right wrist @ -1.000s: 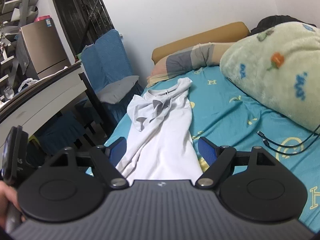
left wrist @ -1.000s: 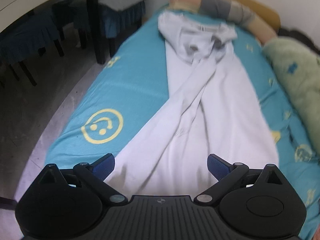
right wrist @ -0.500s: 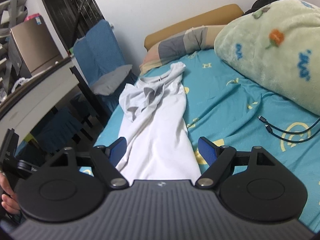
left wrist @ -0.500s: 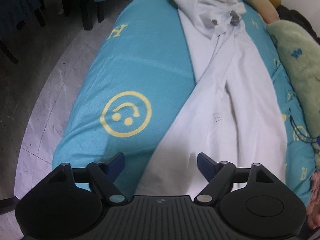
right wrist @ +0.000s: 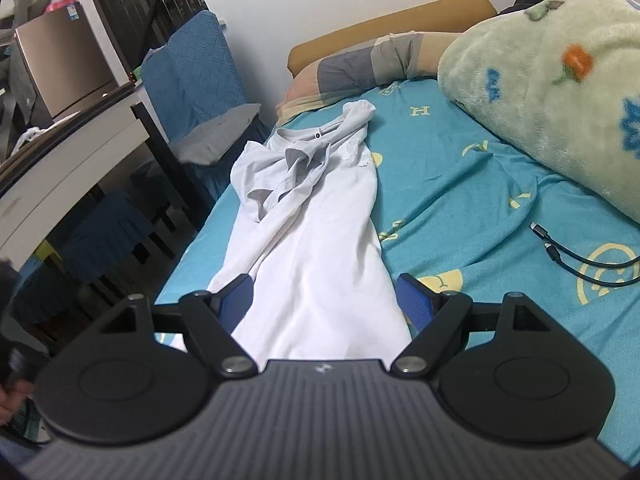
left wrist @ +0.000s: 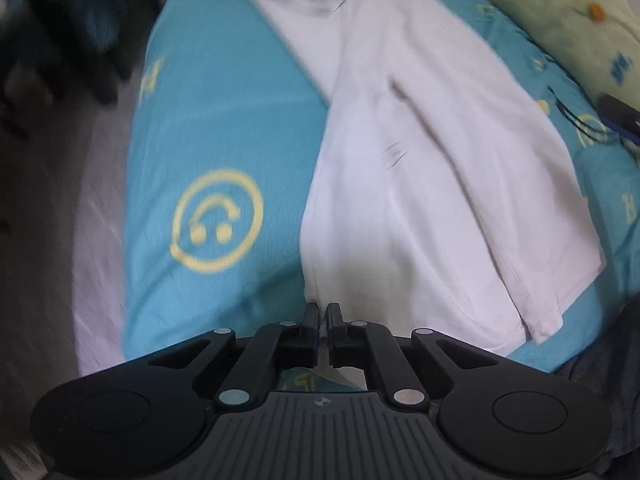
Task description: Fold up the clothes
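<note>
While the white shirt [right wrist: 320, 248] is lying lengthwise at frame centre, its hem is being pinched.
The left gripper [left wrist: 322, 314] is closing narrowly at the hem's lower-left corner, the right gripper [right wrist: 326, 294] is gaping wide; one-sided lifting risks bunching the fabric.

Left wrist view: close above the bed's [left wrist: 224, 92] foot edge, angled down. Right wrist view: higher, facing the headboard [right wrist: 392, 24]. Shared: white shirt [left wrist: 420, 168] [right wrist: 320, 240].
</note>
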Tool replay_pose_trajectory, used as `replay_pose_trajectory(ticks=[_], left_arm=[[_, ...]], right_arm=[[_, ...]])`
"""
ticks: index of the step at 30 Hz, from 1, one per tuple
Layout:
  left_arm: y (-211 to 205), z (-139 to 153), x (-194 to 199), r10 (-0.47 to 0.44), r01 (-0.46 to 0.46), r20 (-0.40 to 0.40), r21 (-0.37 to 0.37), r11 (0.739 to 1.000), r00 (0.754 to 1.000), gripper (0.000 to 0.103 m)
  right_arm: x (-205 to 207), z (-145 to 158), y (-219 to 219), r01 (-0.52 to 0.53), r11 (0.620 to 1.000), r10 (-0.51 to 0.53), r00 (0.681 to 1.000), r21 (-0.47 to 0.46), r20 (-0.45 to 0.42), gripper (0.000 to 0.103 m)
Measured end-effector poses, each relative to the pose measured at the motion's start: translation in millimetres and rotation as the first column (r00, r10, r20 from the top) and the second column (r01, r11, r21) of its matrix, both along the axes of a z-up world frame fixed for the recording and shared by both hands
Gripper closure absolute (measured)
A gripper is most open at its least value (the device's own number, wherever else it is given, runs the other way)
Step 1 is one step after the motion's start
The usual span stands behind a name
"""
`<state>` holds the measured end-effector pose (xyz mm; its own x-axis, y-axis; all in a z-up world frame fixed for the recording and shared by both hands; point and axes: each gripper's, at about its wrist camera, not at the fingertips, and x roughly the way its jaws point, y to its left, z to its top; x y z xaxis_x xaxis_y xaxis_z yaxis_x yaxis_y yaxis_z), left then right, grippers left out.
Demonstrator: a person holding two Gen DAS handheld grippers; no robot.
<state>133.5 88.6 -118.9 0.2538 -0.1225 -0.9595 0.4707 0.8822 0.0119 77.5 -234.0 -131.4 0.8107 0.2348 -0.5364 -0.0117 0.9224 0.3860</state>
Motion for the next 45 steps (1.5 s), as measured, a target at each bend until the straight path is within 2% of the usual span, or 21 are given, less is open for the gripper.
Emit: replay_pose_trajectory(ticks=[2, 6, 8, 10, 13, 15, 20, 22, 23, 24, 25, 27, 28, 31, 36, 38, 41, 43, 45], left_arm=[[-18.3, 24.5, -21.6, -0.088, 0.086, 0.101, 0.025, 0.996, 0.991, 0.099], [-67.7, 58.9, -76.0, -0.231, 0.224, 0.239, 0.056, 0.973, 0.943, 0.099], [-95.1, 65.6, -95.0, -0.271, 0.267, 0.269, 0.055, 0.962, 0.924, 0.099], [-120.3, 64.6, -106.5, -0.29, 0.29, 0.279, 0.043, 0.956, 0.915, 0.099], [-148.3, 48.3, -110.5, -0.267, 0.274, 0.247, 0.006, 0.962, 0.932, 0.099], [-162.7, 25.5, -109.0, -0.238, 0.247, 0.217, -0.016, 0.969, 0.947, 0.1], [-163.1, -20.7, -90.9, -0.132, 0.143, 0.125, -0.086, 0.986, 0.983, 0.098], [-162.6, -26.4, -86.8, -0.108, 0.117, 0.102, -0.09, 0.989, 0.989, 0.087], [-161.9, -25.8, -85.8, -0.099, 0.109, 0.103, -0.092, 0.99, 0.99, 0.084], [-160.7, -22.8, -85.7, -0.093, 0.104, 0.114, -0.097, 0.99, 0.989, 0.074], [-159.8, -19.1, -85.4, -0.085, 0.098, 0.134, -0.098, 0.99, 0.987, 0.057], [-156.0, -8.5, -84.6, -0.039, 0.061, 0.198, -0.103, 0.993, 0.979, 0.036], [-152.5, -3.3, -83.9, -0.008, 0.036, 0.226, -0.118, 0.992, 0.974, 0.032], [-140.8, 12.1, -77.8, 0.099, -0.052, 0.274, -0.172, 0.984, 0.957, 0.021], [-139.8, 44.2, -66.9, 0.157, -0.095, 0.402, -0.171, 0.981, 0.902, 0.018], [-145.4, 58.7, -61.3, 0.162, -0.092, 0.438, -0.177, 0.98, 0.884, 0.018], [-157.4, 77.7, -55.1, 0.148, -0.067, 0.503, -0.176, 0.982, 0.852, 0.011], [-164.3, 81.8, -51.5, 0.152, -0.06, 0.546, -0.183, 0.981, 0.824, 0.008], [-161.9, 78.9, -46.0, 0.181, -0.061, 0.566, -0.223, 0.973, 0.804, 0.006]], right_arm=[[-1.8, 1.4, -2.7, 0.011, 1.0, -0.011, 1.0, 0.005, 0.002, 0.023], [-6.1, 3.9, -12.7, 0.046, 0.998, -0.046, 0.999, 0.034, 0.009, 0.023], [-8.3, 5.4, -18.2, 0.064, 0.997, -0.065, 0.998, 0.048, 0.015, 0.023], [-10.4, 6.9, -22.7, 0.081, 0.995, -0.083, 0.996, 0.052, 0.022, 0.023], [-11.9, 7.9, -28.7, 0.097, 0.993, -0.1, 0.994, 0.064, 0.035, 0.023], [-12.1, 8.6, -30.5, 0.1, 0.993, -0.103, 0.994, 0.066, 0.041, 0.023], [-14.7, 10.9, -30.4, 0.076, 0.996, -0.079, 0.994, 0.055, 0.069, 0.023], [-14.6, 11.4, -29.2, 0.068, 0.996, -0.072, 0.994, 0.054, 0.077, 0.023], [-14.5, 11.7, -28.7, 0.064, 0.996, -0.069, 0.994, 0.054, 0.08, 0.023], [-14.5, 11.9, -28.1, 0.061, 0.997, -0.065, 0.994, 0.053, 0.084, 0.023], [-14.4, 12.1, -27.5, 0.057, 0.997, -0.061, 0.994, 0.053, 0.088, 0.023], [-14.3, 12.6, -26.3, 0.049, 0.997, -0.054, 0.994, 0.052, 0.096, 0.023], [-14.2, 12.8, -25.8, 0.046, 0.998, -0.051, 0.994, 0.052, 0.099, 0.023], [-14.8, 13.0, -27.4, 0.061, 0.997, -0.066, 0.992, 0.05, 0.108, 0.023], [-18.2, 14.8, -35.5, 0.104, 0.992, -0.112, 0.984, 0.07, 0.135, 0.023], [-20.7, 16.7, -37.2, 0.119, 0.991, -0.127, 0.98, 0.061, 0.154, 0.023], [-24.8, 18.5, -39.3, 0.141, 0.989, -0.148, 0.973, 0.053, 0.179, 0.023], [-27.7, 18.1, -39.8, 0.151, 0.987, -0.158, 0.969, 0.046, 0.19, 0.023], [-30.0, 17.2, -40.0, 0.159, 0.987, -0.163, 0.966, 0.036, 0.2, 0.023]])
